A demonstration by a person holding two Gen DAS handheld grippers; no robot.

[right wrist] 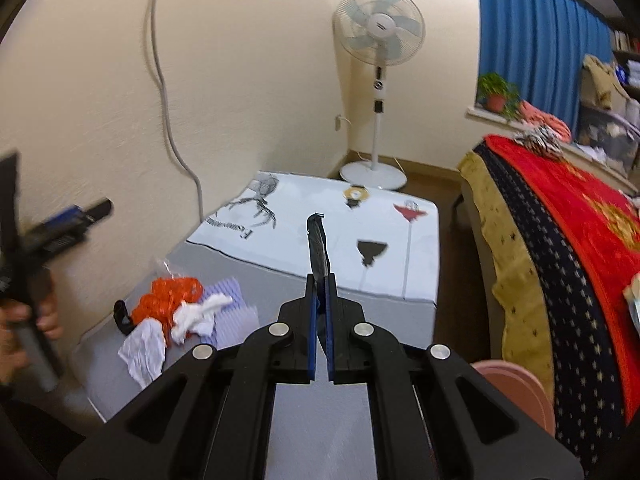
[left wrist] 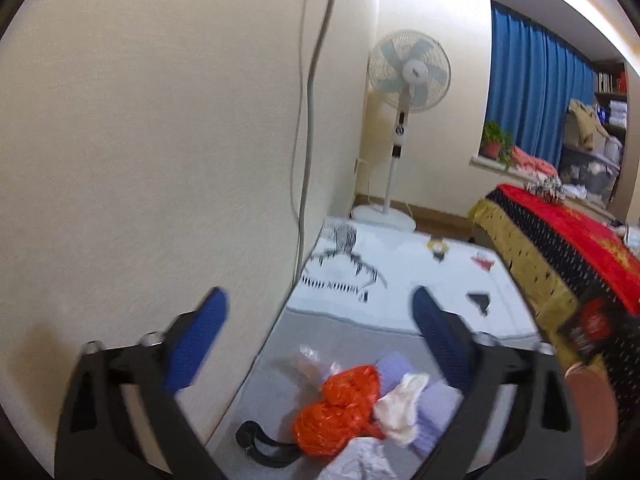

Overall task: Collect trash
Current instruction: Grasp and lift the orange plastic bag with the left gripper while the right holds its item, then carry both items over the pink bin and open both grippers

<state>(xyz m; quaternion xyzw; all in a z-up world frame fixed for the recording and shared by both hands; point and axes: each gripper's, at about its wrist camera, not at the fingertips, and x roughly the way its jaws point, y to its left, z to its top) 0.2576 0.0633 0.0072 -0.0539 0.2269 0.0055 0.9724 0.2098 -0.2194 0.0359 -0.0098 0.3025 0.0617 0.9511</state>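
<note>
A heap of trash lies on the grey table (right wrist: pixel 320 412): an orange plastic bag (left wrist: pixel 340 408) (right wrist: pixel 168 296), white tissue (left wrist: pixel 400 404) (right wrist: pixel 200 312), purple striped paper (right wrist: pixel 228 292), crumpled white paper (right wrist: pixel 144 344) and a black loop (left wrist: pixel 256 440). My left gripper (left wrist: pixel 320 296) hangs open above the heap with nothing between its blue pads. In the right wrist view it shows blurred at the left edge, held by a hand (right wrist: pixel 24 320). My right gripper (right wrist: pixel 320 280) is shut on a thin black wrapper (right wrist: pixel 318 240) that sticks up past its fingertips, to the right of the heap.
A cream wall with a hanging cable (right wrist: pixel 168 92) runs close along the left. A white printed cloth (right wrist: pixel 344 240) covers the table's far part. A standing fan (right wrist: pixel 378 40) stands behind, a bed with a red blanket (right wrist: pixel 560 208) to the right, and a pink round object (right wrist: pixel 516 388) below it.
</note>
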